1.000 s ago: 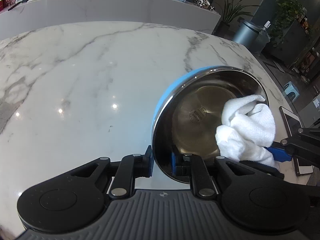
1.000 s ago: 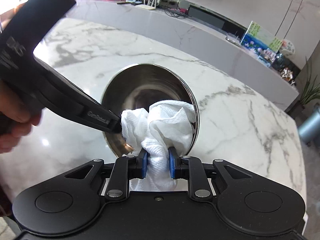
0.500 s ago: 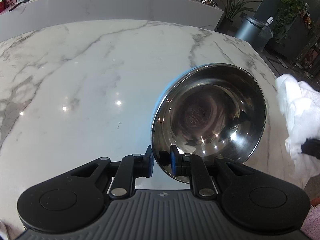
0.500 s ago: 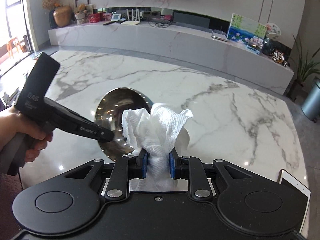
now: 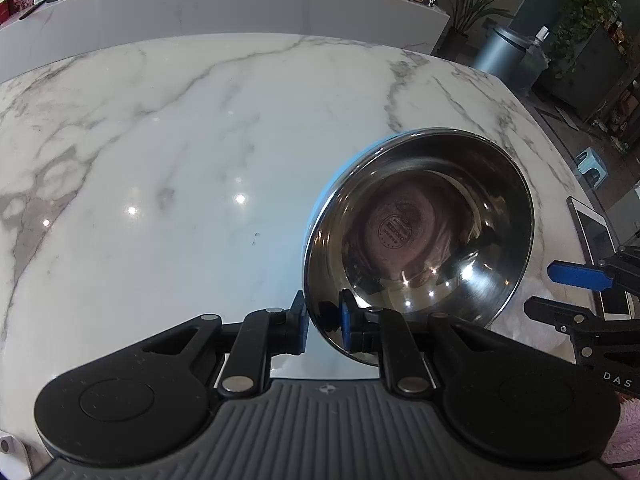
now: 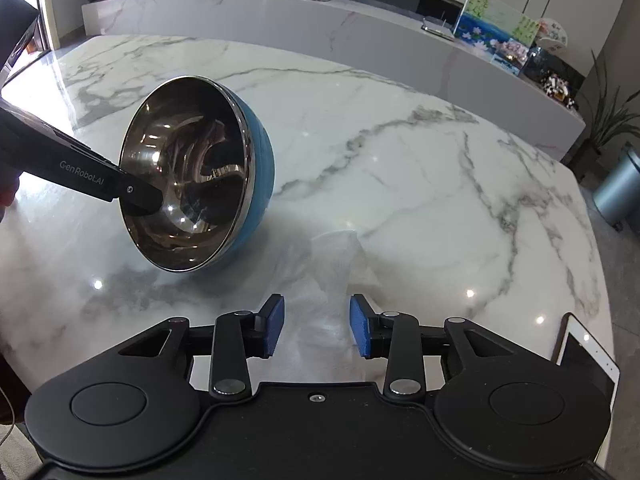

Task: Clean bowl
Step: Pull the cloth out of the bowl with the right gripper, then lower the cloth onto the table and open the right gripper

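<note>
Bowl (image 6: 200, 176) tipped on its side on marble table (image 6: 400, 168), steel inside facing the cameras, blue shell touching the stone. Left claw (image 5: 323, 322) clamped on the bowl's near rim. Right claw (image 6: 317, 326) opening, pads apart; blurred white cloth (image 6: 328, 264) between and beyond them, ungripped. Tablet (image 6: 588, 356) at table's edge.

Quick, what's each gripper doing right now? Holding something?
Left gripper: shut on the bowl rim, holding it tilted.
Right gripper: jaws opening, pads off the white cloth lying blurred between them.
</note>
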